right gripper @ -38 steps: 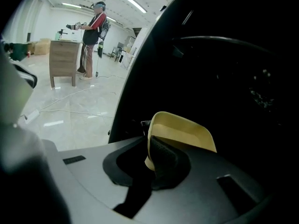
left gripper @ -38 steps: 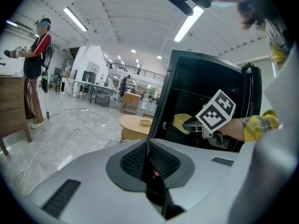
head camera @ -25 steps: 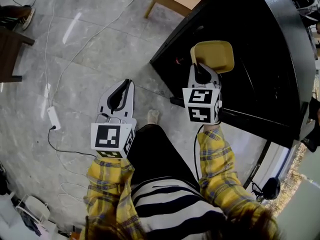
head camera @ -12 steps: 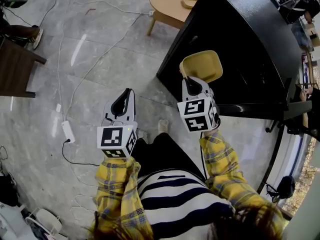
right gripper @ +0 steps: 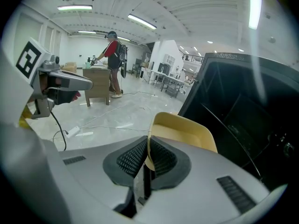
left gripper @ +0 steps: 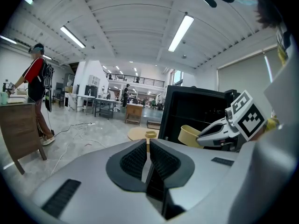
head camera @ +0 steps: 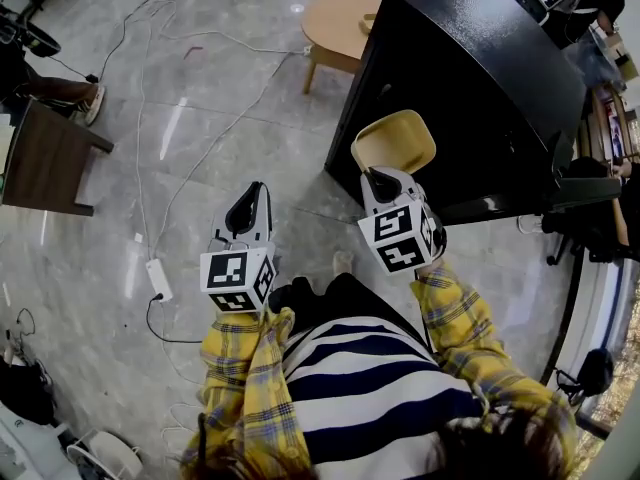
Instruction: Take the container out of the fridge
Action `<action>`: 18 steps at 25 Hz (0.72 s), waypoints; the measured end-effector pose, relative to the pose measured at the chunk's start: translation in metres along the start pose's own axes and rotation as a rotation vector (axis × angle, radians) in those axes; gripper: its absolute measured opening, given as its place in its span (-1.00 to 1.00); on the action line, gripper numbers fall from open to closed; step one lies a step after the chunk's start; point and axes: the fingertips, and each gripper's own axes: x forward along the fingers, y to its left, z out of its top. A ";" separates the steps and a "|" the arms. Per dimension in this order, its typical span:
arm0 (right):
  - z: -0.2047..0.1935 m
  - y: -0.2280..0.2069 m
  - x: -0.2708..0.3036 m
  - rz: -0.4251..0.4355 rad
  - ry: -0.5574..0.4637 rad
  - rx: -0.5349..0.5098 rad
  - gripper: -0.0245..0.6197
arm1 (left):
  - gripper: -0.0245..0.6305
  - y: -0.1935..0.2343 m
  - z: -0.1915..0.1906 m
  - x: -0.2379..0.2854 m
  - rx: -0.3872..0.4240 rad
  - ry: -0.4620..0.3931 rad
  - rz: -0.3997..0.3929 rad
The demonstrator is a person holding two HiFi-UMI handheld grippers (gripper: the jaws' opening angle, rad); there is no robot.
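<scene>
Yellow container point(head camera: 393, 143) is pinched by its near rim in the right hand-held gripper point(head camera: 378, 178). It sticks out ahead of the jaws, open side up, held in the air. In the right gripper view the jaws are closed on the thin wall of the container point(right gripper: 184, 127), one pad inside and one outside. Black fridge point(head camera: 470, 98) is ahead and to the right of this hand-held gripper, and the container is outside it, in front of its dark face.

Left hand-held gripper point(head camera: 247, 203) is off to the left of the right one, well apart and level with it. Its jaws are pressed together with nothing between them, only a thin slit showing.

Both are held out over the grey floor point(head camera: 120, 228). White cables point(head camera: 215, 143) run across it ahead of the left hand-held gripper, and a white power block point(head camera: 158, 279) lies to its left. Round wooden table point(head camera: 340, 18) is far ahead, just beside the fridge. Brown table point(head camera: 45, 158) is far left, with a person point(left gripper: 37, 92) standing at it. Yellow plaid sleeves point(head camera: 240, 368) are behind both hand-held grippers.
</scene>
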 end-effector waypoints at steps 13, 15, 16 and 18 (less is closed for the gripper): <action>0.010 0.032 -0.021 0.094 -0.043 -0.039 -0.80 | -0.83 -0.004 0.009 -0.009 0.013 -0.021 0.019; 0.009 0.034 -0.022 0.099 -0.047 -0.041 -0.80 | -0.83 -0.005 0.008 -0.011 0.009 -0.017 0.022; 0.010 0.035 -0.023 0.102 -0.049 -0.041 -0.80 | -0.83 -0.005 0.007 -0.011 0.009 -0.015 0.024; 0.011 0.036 -0.024 0.108 -0.054 -0.042 -0.80 | -0.83 -0.006 0.008 -0.012 0.008 -0.017 0.028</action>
